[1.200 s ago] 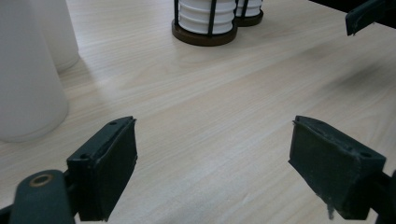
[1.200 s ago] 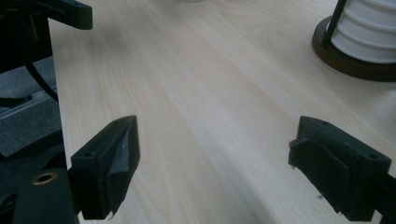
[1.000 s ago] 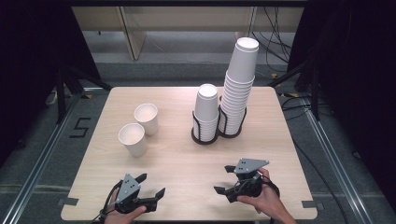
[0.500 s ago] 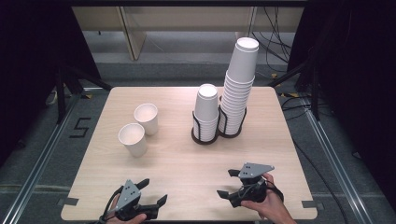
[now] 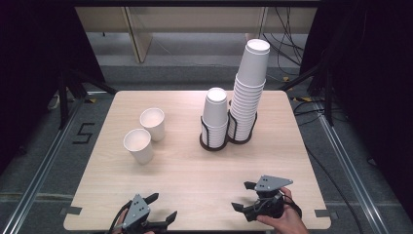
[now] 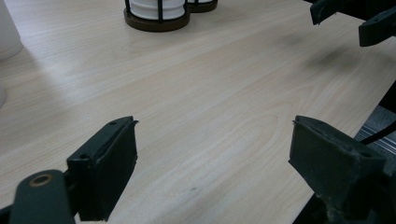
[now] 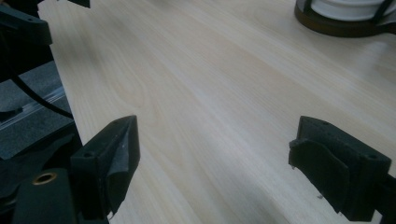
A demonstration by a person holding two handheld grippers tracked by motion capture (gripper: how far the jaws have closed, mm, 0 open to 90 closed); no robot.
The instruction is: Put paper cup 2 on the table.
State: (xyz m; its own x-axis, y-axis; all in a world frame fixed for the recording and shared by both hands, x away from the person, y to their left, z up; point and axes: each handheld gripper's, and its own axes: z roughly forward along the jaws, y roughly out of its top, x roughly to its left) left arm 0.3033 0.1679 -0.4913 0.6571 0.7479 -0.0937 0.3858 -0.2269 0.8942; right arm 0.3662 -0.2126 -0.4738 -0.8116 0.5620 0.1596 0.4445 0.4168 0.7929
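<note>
**Both grippers held open and empty at the near table edge**

The left gripper [image 5: 159,206] is held at the 7 o'clock corner of the wooden table [image 5: 185,165], its jaws spread wide with nothing between them. The right gripper [image 5: 243,195] is held at 5 o'clock, likewise spread and empty, with a hand [image 5: 282,222] seen behind it.

Two loose paper cups are found at 10 o'clock from the table's middle: the nearer cup [image 5: 138,145] and the farther cup [image 5: 152,124], set just beside each other. From the left gripper they are placed at 12 o'clock, well apart from it.

A short cup stack [image 5: 215,114] and a tall cup stack [image 5: 249,87] are held upright in a black wire holder [image 5: 214,141], at 11 o'clock from the right gripper and well apart from it.
</note>
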